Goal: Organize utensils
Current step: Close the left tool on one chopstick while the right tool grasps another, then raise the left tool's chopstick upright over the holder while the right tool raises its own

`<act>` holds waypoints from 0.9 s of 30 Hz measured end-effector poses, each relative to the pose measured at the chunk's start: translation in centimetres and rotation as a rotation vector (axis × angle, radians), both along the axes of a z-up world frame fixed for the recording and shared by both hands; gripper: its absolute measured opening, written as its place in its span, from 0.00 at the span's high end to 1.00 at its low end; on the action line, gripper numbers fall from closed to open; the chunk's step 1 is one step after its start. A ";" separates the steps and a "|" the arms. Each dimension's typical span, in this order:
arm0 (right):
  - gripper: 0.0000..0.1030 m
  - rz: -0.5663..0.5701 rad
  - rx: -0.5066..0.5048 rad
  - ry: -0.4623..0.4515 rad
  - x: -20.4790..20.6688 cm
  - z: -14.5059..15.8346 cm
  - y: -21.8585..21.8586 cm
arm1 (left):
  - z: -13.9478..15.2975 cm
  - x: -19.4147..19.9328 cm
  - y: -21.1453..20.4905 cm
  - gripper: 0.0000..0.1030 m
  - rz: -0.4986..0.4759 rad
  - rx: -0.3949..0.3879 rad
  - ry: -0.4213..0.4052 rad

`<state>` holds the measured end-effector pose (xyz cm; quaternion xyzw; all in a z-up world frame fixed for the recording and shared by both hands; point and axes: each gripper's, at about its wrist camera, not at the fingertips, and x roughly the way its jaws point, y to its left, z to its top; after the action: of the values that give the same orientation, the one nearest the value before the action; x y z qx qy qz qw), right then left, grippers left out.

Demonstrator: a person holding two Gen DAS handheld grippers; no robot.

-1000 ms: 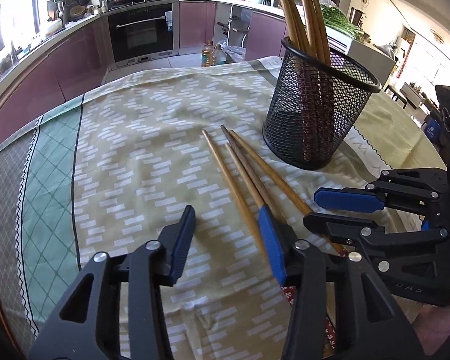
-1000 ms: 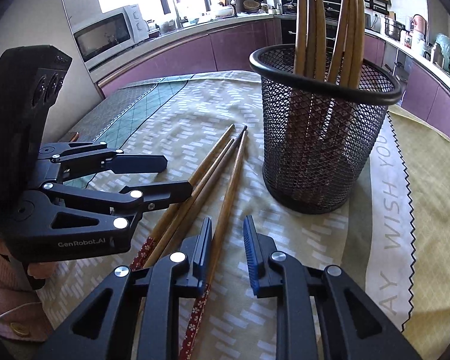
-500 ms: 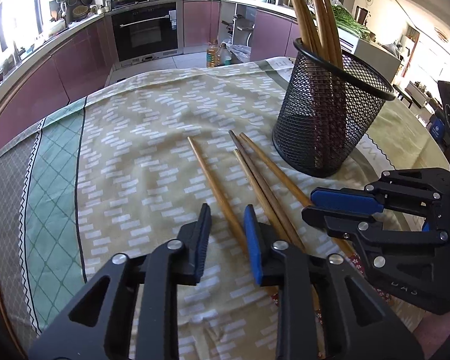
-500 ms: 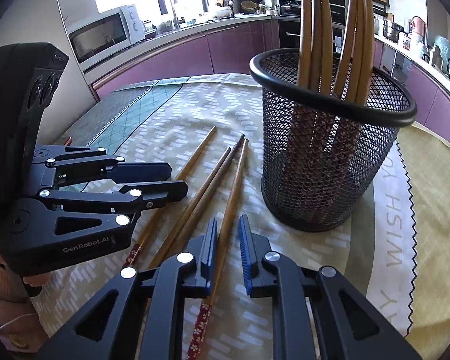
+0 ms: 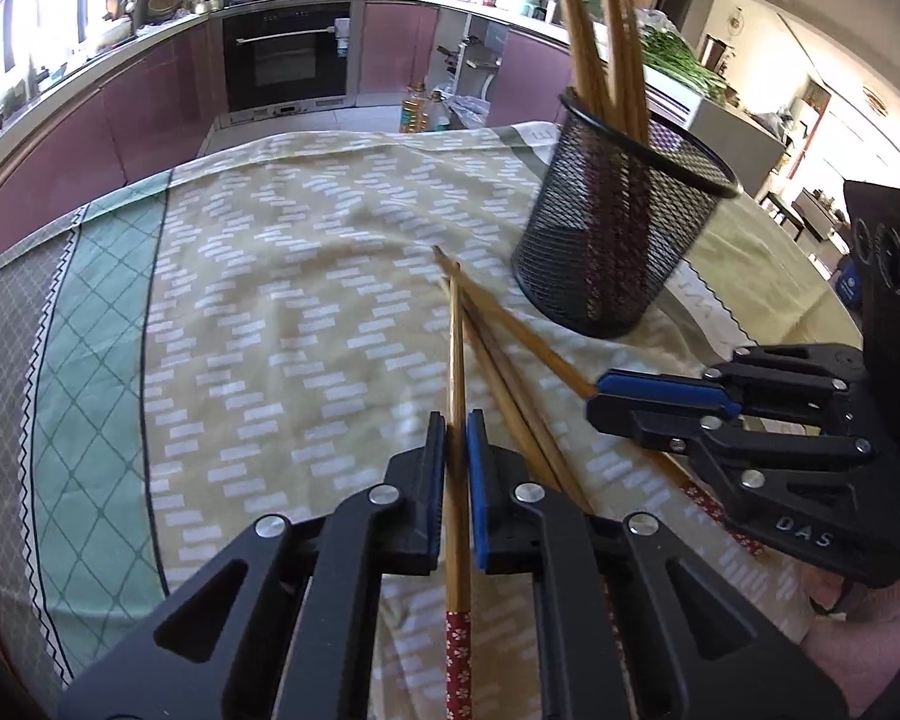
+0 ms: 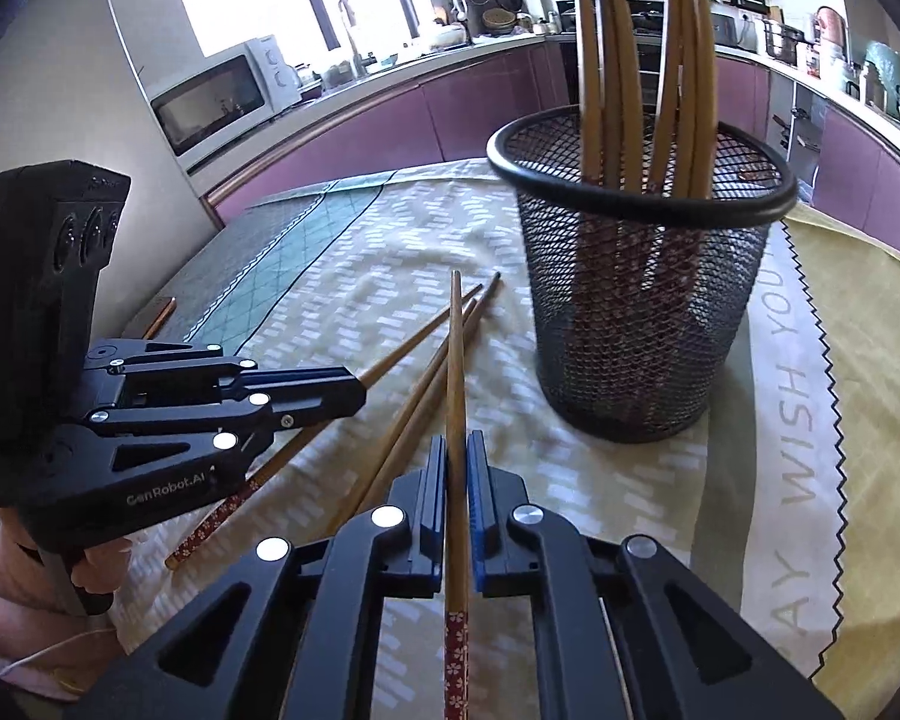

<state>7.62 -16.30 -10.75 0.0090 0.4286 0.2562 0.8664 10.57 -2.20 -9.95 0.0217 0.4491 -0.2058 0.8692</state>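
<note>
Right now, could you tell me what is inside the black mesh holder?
Several wooden chopsticks stand in the mesh holder, tips up, leaning on its rim. The mesh blurs their lower ends and the bottom.

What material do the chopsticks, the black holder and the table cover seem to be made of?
Chopsticks: probably bamboo or wood, with a smooth tan shaft and a red flowered band at the thick end.
Holder: apparently metal mesh, matte black, see-through, with a solid rim.
Table cover: woven cloth, printed; it wrinkles softly.

"GenRobot.AI" is printed on the left tongs (image 6: 354, 390) at the frame's left, and the tablecloth's pale band (image 6: 792, 450) at right reads "WISH YOU".
</note>
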 end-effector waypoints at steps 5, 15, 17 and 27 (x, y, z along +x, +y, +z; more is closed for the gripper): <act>0.94 0.017 -0.027 0.018 0.3 -0.3 0.5 | -0.2 -0.1 -0.4 0.92 -0.023 0.018 0.011; 0.94 0.023 -0.023 -0.001 0.4 0.2 0.4 | -0.1 0.2 -0.7 0.93 -0.039 0.021 0.017; 0.94 0.024 -0.010 -0.024 0.0 0.9 -0.1 | 0.4 0.0 -0.7 0.93 -0.042 0.011 0.004; 0.94 -0.005 0.055 -0.161 -1.7 5.4 -2.4 | 5.1 -1.4 -0.1 0.93 -0.071 -0.086 -0.092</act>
<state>5.92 -18.73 -5.31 0.0133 0.3505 0.2656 0.8980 9.15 -2.33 -4.89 0.0099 0.3984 -0.2543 0.8812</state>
